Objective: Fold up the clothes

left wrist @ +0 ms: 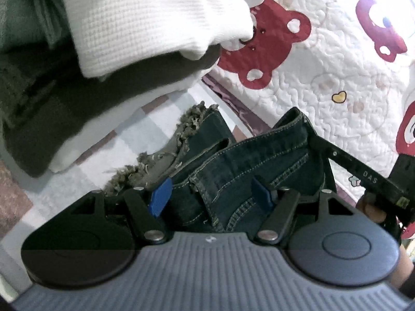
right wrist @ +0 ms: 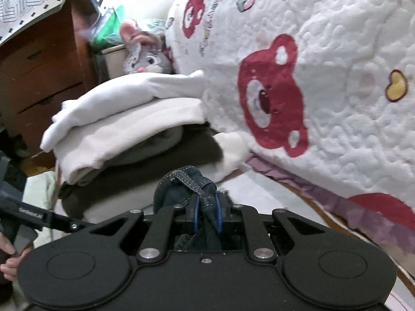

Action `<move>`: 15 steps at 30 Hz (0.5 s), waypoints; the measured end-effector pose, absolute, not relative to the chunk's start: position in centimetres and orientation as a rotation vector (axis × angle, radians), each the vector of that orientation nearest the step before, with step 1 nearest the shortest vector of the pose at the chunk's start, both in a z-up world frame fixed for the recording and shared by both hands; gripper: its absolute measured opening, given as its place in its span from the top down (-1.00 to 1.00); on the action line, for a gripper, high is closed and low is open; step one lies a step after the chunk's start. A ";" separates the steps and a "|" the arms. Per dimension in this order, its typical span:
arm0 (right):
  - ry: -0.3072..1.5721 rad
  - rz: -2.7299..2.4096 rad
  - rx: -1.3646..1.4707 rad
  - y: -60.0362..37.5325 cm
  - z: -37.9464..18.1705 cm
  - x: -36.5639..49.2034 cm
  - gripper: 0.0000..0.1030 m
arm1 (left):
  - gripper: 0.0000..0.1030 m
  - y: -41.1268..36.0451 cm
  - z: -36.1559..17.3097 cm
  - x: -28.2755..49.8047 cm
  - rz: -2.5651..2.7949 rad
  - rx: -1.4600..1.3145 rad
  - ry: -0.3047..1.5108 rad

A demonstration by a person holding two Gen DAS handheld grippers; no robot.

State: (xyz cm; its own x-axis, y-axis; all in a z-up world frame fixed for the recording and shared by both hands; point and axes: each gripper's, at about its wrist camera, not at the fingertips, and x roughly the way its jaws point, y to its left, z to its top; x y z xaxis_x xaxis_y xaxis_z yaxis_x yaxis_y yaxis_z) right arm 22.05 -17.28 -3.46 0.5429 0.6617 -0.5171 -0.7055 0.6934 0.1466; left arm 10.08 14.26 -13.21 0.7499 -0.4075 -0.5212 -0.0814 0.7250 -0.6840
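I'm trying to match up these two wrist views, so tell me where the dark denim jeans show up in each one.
Left wrist: the jeans fill the lower middle, bunched between the left gripper's blue pads, frayed hem up-left.
Right wrist: only a small fold of them shows at lower centre, pinched in the right gripper.
Shared landmark: the folded clothes stack, upper left in the left view, left of centre in the right.

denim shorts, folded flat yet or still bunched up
Bunched, not folded flat: the denim shorts hang crumpled between the left gripper and the right gripper, whose fingers pinch a wad of waistband.
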 end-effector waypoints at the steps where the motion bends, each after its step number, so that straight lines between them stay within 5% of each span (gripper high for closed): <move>1: 0.602 0.835 -0.068 -17.3 -3.7 22.5 0.68 | -0.31 14.2 -13.3 10.1 -0.202 -0.755 0.724; 15: 0.848 0.683 -0.206 -14.7 -11.6 27.3 0.59 | -0.33 13.6 -15.7 11.2 -0.211 -0.794 0.828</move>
